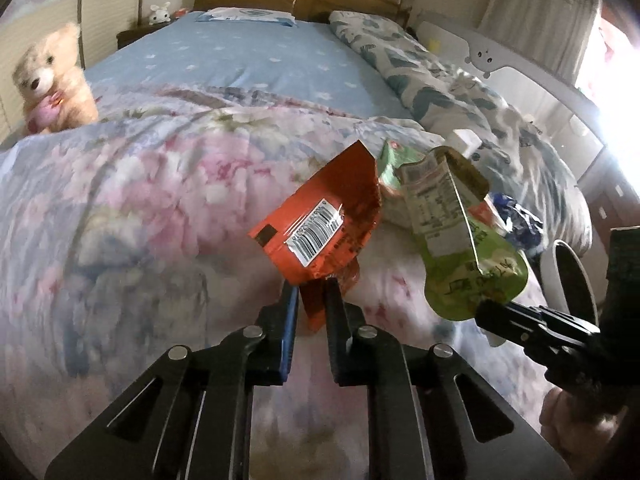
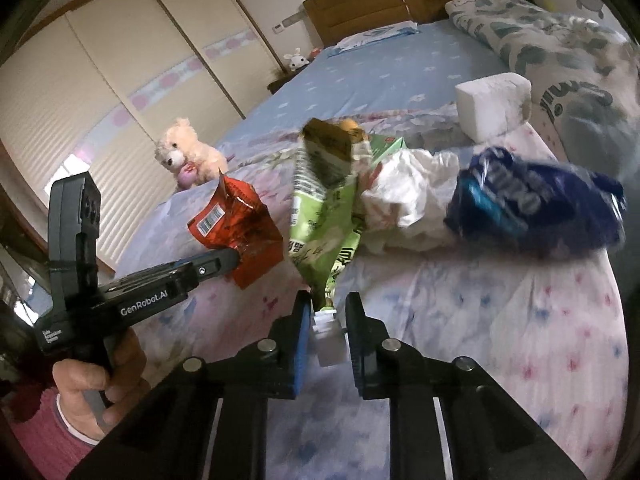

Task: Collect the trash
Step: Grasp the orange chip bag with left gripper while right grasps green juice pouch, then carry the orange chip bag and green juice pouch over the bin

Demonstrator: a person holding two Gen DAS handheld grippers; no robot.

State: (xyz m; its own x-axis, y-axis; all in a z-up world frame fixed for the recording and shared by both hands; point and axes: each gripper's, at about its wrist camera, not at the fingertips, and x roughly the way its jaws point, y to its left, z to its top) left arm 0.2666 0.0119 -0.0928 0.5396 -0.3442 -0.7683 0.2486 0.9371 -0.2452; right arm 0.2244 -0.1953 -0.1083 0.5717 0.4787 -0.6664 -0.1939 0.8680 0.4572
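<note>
My left gripper (image 1: 312, 284) is shut on the lower corner of an orange-red snack wrapper (image 1: 320, 220) with a barcode, held up over the floral quilt (image 1: 140, 208). My right gripper (image 2: 328, 300) is shut on the bottom end of a green drink pouch (image 2: 320, 216), where a white cap-like piece shows between its fingers. From the right wrist, the red wrapper (image 2: 236, 220) hangs in the left gripper (image 2: 236, 258) just left of the pouch. From the left wrist, the green pouch (image 1: 472, 248) sits in the right gripper (image 1: 486, 312). A crumpled white sheet (image 2: 408, 196), a blue wrapper (image 2: 532, 204) and a green carton (image 2: 386, 146) lie on the bed behind.
A white block (image 2: 492, 100) rests further back on the bed beside a rolled patterned duvet (image 2: 560, 52). A teddy bear (image 1: 52, 80) sits at the left edge. A white-rimmed round container (image 1: 568, 276) stands off the bed's right side. A hand in a pink sleeve (image 2: 100, 380) holds the left gripper.
</note>
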